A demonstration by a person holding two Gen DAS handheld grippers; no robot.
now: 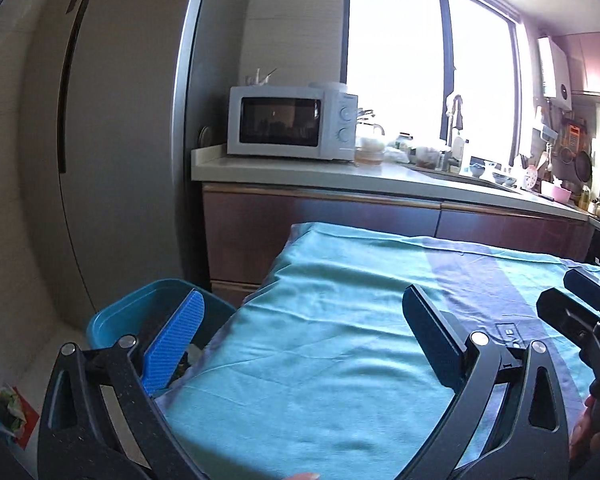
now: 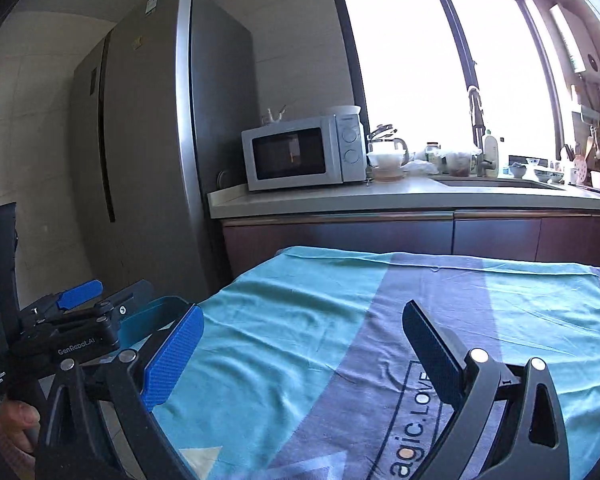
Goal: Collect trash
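Both my left gripper [image 1: 300, 340] and right gripper [image 2: 302, 350] hover spread and empty over the cloth-covered tabletop [image 2: 500, 300], no trash visible on it; blue bin [image 1: 140, 304] sits off its left edge, so collecting looks finished or next needs a search.

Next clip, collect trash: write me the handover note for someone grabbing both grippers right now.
Left gripper: open, empty, over the left part of the cloth.
Right gripper: open, empty, over the cloth's middle.
Bin: blue, on the floor at the table's left edge, something dark inside; contents unclear.
Done: no trash visible on the cloth in either view.
Left: colourful scraps lie at the far left by the floor; check whether they count, and check table parts outside the views.
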